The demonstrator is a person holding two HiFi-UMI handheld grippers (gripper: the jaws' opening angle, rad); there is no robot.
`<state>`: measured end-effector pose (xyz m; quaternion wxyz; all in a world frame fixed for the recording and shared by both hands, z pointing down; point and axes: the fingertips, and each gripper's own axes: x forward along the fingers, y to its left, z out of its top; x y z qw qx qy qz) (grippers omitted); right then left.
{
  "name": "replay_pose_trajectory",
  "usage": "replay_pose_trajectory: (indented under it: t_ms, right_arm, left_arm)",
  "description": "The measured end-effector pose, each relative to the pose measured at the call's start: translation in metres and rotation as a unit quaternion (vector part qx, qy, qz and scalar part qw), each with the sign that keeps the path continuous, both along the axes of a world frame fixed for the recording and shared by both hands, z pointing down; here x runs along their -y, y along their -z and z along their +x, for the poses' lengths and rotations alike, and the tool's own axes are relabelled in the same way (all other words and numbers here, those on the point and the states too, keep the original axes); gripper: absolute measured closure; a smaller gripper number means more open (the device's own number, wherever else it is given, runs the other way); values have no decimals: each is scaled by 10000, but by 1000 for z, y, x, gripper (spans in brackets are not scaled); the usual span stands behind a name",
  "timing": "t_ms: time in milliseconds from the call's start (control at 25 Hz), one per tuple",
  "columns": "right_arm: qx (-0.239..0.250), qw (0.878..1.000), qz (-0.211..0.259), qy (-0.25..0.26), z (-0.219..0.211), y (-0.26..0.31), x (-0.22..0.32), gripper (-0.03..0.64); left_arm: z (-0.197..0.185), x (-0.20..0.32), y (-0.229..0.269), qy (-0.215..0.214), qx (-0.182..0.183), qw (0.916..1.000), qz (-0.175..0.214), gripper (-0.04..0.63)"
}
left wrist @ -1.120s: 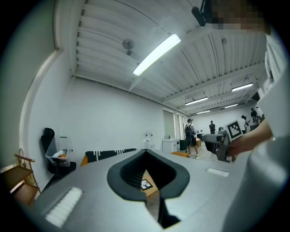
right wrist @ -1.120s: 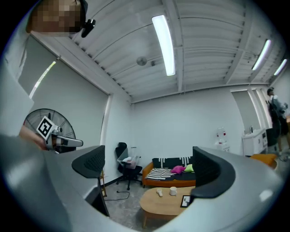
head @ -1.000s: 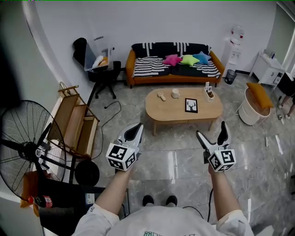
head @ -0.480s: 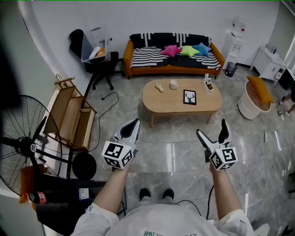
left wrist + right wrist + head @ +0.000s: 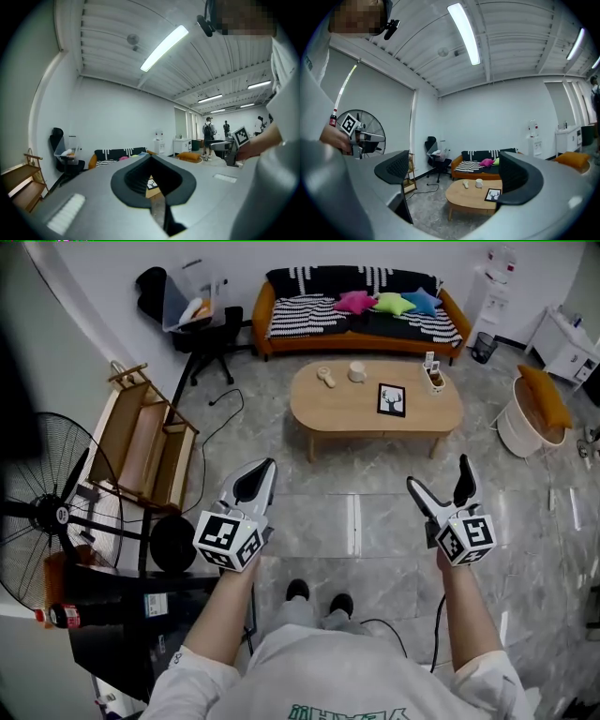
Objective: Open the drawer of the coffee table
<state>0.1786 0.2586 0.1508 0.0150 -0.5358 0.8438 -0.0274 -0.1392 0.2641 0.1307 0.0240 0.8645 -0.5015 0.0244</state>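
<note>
Head view: you are standing well apart from the table [image 5: 349,411], holding both grippers over the floor. The left gripper [image 5: 255,478] is keeping its fingers [image 5: 246,488] together. The right gripper [image 5: 441,486] is holding its own apart, empty. No drawer front is showing from here.

Left gripper view: the fingers are pressing together on nothing, with the table peeking beyond them.

Right gripper view: the table is sitting far off between the spread fingers. You are probably facing a rigid wooden drawer that slides stiffly. Take its front lip under the surface and pull straight, so the cup [image 5: 478,183] isn't rocking.
</note>
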Motion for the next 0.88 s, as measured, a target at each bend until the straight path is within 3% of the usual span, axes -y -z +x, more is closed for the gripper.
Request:
replay_pose_trajectory:
  t_ms: [320, 880]
  right_arm:
    - [-2, 10000, -57, -16, -10, -10, 39, 28]
    - [-282, 9987, -207, -383, -81, -8, 169, 28]
  left_arm:
    - [-12, 40, -12, -3, 4, 10000, -16, 595]
    - [-55, 211, -22, -665, -264, 9974, -67, 595]
